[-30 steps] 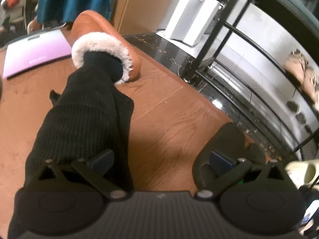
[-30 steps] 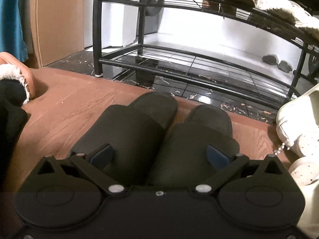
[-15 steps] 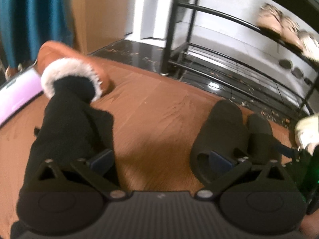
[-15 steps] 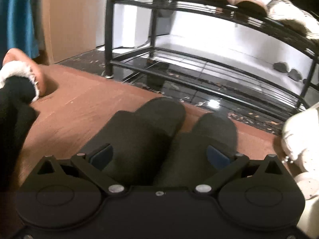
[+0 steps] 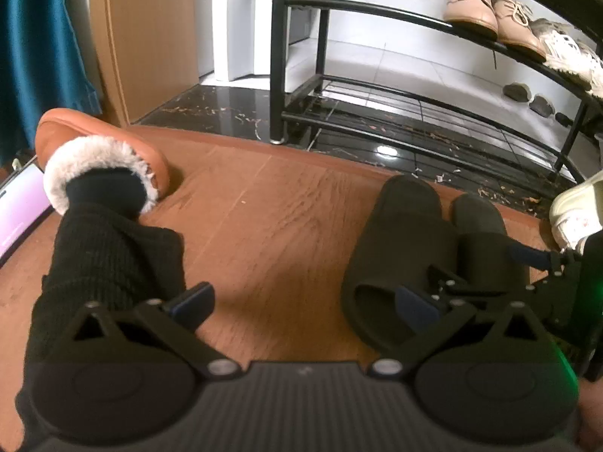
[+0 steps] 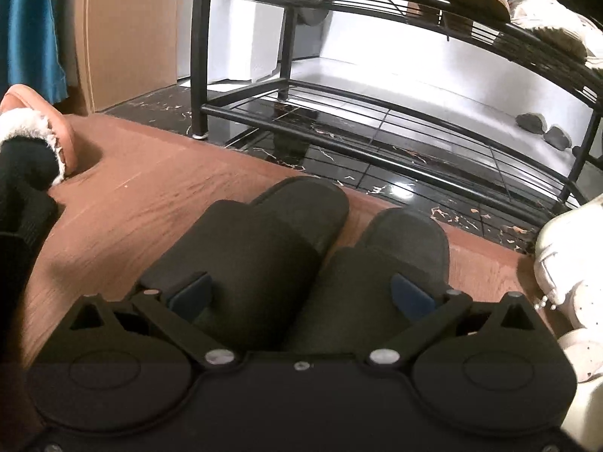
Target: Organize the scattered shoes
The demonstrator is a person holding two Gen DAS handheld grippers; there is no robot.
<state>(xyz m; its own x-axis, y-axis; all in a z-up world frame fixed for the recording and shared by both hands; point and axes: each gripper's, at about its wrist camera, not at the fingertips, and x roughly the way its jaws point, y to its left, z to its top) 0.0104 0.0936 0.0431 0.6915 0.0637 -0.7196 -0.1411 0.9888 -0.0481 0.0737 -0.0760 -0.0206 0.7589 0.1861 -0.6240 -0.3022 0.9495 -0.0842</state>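
Hovering low over a pair of black slippers [image 6: 301, 263], the right gripper [image 6: 301, 297] has its blue-padded fingers spread wide, one outside each slipper, clamped on nothing. The slippers lie side by side on the brown wooden floor [image 5: 282, 218], toes pointing at the black metal shoe rack [image 6: 377, 128], just short of its lowest shelf. The left gripper [image 5: 301, 301] is also spread apart and empty, over bare floor to the left of the slippers.

Judged from here, closing on both slippers at once could go wrong: they look soft and rounded, with a matte, foam-like surface, so they may squash, slide against each other, or one may drop out as the pair lifts. The rack's thin wire shelves could also catch a toe.

Tan lace-up shoes [image 5: 490, 15] and worn white sneakers [image 5: 569, 52] sit on the rack's upper shelf. White sneakers [image 6: 565, 263] lie on the floor right of the slippers. Far left of the slippers, a person's leg in ribbed black knit [image 5: 105, 256] ends in an orange slipper with pale fleece trim [image 5: 98, 150].
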